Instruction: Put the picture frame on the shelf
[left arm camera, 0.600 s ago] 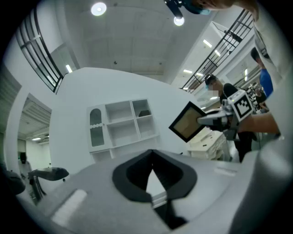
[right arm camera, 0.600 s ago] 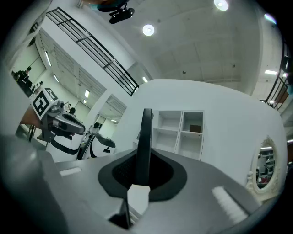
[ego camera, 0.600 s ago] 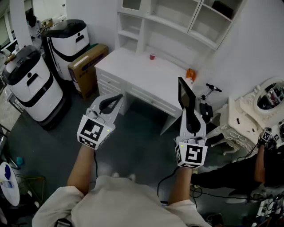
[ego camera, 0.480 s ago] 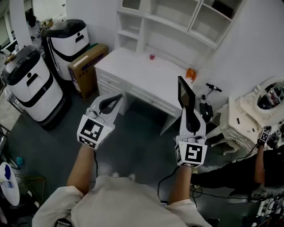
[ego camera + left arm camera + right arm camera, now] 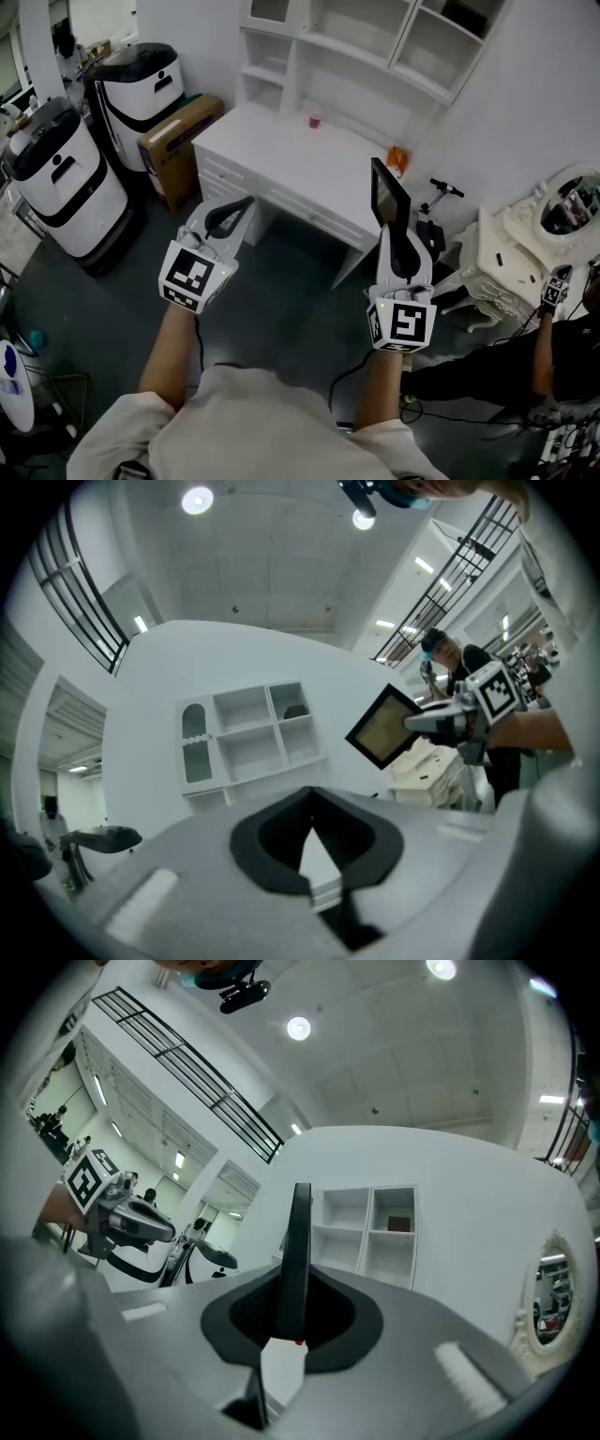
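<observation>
A black picture frame [image 5: 387,195] stands upright and edge-on in my right gripper [image 5: 394,232], which is shut on its lower edge. In the right gripper view the picture frame [image 5: 298,1232] rises as a thin dark bar between the pads of my right gripper [image 5: 296,1288]. My left gripper [image 5: 242,208] hovers level over the floor in front of the desk, shut with nothing in it; the tips of my left gripper [image 5: 311,797] meet. From there the frame [image 5: 384,726] shows at the right. The white shelf unit [image 5: 366,42] stands on the desk [image 5: 281,155], ahead of both grippers.
Two white-and-black machines [image 5: 61,173] and a cardboard box [image 5: 178,136] stand at the left. A small red cup [image 5: 315,120] and an orange thing [image 5: 399,157] sit on the desk. An ornate white dresser [image 5: 525,244] and another person's arm [image 5: 553,328] are at the right.
Both grippers keep nearly the same places, and the frame stays in the right one. The arm of the person at the right has shifted a little.
</observation>
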`<move>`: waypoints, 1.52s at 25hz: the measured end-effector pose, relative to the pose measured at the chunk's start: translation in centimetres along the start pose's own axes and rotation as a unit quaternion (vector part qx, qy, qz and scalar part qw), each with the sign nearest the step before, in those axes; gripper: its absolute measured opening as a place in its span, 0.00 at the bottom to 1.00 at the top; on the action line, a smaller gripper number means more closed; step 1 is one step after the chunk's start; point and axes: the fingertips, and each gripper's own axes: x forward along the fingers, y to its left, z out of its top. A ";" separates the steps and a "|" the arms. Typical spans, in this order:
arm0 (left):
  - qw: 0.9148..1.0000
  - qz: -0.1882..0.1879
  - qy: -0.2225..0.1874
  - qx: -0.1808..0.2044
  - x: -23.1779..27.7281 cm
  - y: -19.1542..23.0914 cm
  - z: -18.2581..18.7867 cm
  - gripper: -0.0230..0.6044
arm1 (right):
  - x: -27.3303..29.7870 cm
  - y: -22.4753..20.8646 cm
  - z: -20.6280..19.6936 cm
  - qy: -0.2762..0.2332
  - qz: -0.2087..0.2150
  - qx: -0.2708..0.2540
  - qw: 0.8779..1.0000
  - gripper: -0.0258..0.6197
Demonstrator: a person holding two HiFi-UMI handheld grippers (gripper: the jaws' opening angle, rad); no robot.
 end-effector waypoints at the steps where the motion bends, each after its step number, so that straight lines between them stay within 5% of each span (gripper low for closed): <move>1: 1.000 0.002 0.001 0.000 0.2 -0.3 0.0 0.03 | -0.1 -0.3 -0.2 0.000 0.002 0.000 1.000 0.10; 19: 1.000 0.029 0.006 -0.005 4.8 0.2 -1.5 0.03 | 3.2 -3.4 -3.1 -0.003 0.016 -0.012 1.000 0.10; 38: 1.000 0.026 0.003 -0.008 20.4 13.5 -6.3 0.03 | 21.0 -9.0 -7.7 0.039 -0.022 -0.024 0.999 0.10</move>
